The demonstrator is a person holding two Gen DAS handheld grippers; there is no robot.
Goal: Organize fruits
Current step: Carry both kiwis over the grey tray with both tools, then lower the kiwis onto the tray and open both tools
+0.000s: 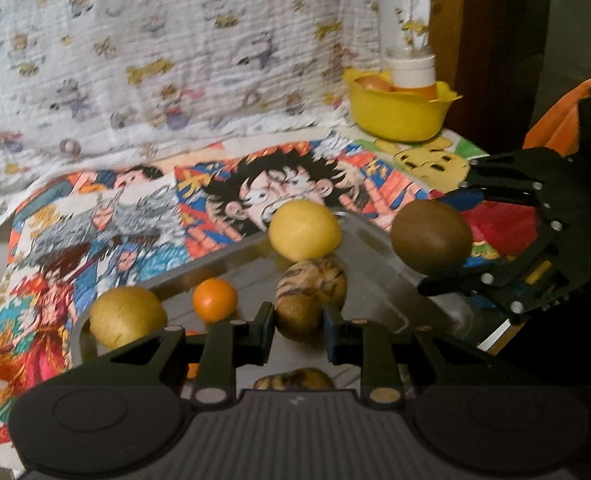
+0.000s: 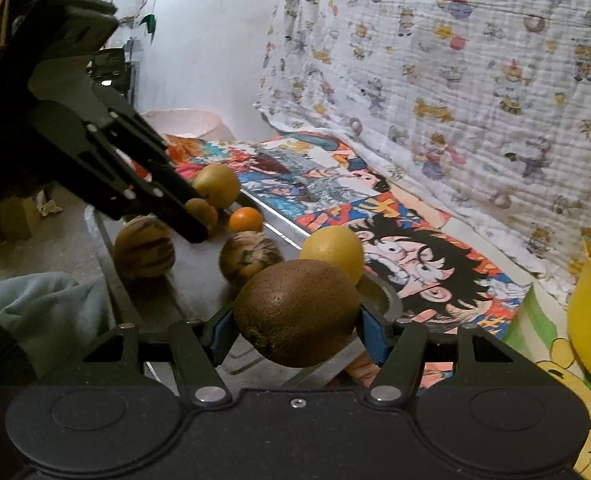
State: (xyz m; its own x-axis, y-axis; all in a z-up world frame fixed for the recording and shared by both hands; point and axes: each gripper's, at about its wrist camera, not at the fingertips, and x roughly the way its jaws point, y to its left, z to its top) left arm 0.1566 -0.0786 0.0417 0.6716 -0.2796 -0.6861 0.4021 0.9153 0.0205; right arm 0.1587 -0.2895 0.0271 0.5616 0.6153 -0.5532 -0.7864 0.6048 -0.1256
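Right wrist view shows the right gripper [image 2: 295, 320] clamped on a large brown fruit [image 2: 295, 312], held clear of the metal tray [image 2: 143, 300] near its right-hand end. Left wrist view shows the left gripper [image 1: 298, 320] closed on a small brown fruit [image 1: 298, 316], low over the tray; whether that fruit rests on the metal or hangs just above it I cannot tell. On the tray lie two striped fruits [image 2: 145, 246], a small orange [image 2: 246, 219], a yellow-green round fruit [image 2: 217, 185] at the far left end and a yellow fruit [image 2: 332, 248] near the right rim. Well apart from the tray, at the table's far right end, stands a yellow bowl [image 1: 399, 114] that already holds something orange and a white container; exactly what is in it is unclear. Judging from this, the sorting is somewhere in the middle: most fruits sit on the tray, two are in hand, and each of those has yet to be set down. Whether the held fruits belong on the tray or in the bowl cannot be read from these views.
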